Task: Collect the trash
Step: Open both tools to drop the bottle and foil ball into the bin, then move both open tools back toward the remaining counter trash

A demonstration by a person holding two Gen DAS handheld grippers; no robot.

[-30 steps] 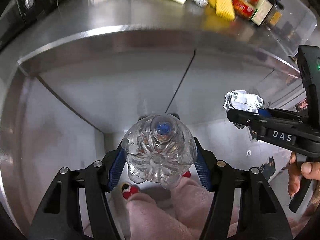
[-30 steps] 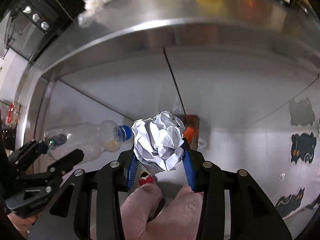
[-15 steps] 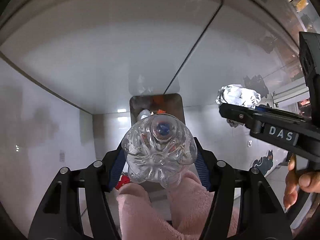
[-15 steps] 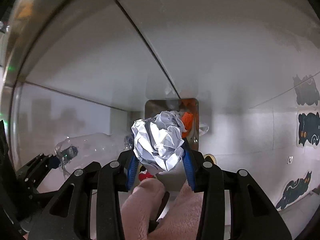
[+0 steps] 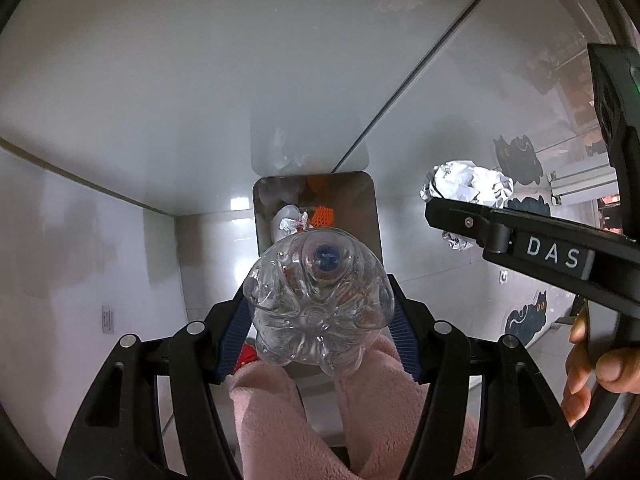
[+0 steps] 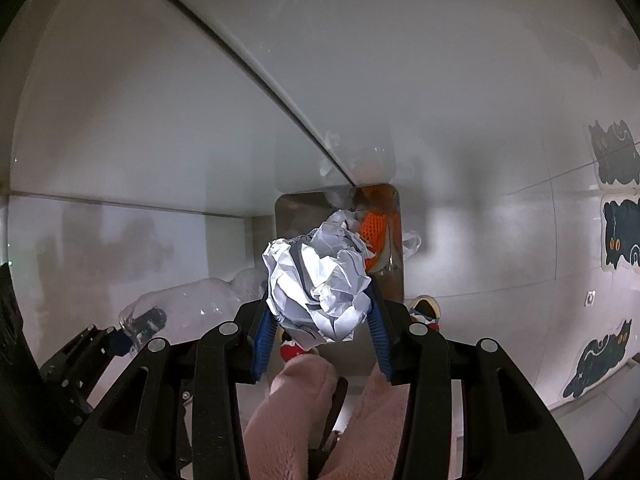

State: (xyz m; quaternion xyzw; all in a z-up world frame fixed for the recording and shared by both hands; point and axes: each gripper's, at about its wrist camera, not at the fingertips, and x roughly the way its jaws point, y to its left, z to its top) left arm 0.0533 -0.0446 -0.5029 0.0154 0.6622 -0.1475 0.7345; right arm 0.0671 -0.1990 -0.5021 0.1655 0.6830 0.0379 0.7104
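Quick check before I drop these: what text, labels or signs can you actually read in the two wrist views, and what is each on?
"DAS": white letters on the right tongs, seen from the left wrist.
Crumpled paper in the right tongs: dark printed marks, unreadable.
Small wall plate: too small to read.
Clear plastic bottle in the left tongs: no label visible.

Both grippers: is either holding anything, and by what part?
The left gripper clamps a clear plastic bottle around its body near the base. The right gripper, jaws opening, has a crumpled paper ball between its pads.
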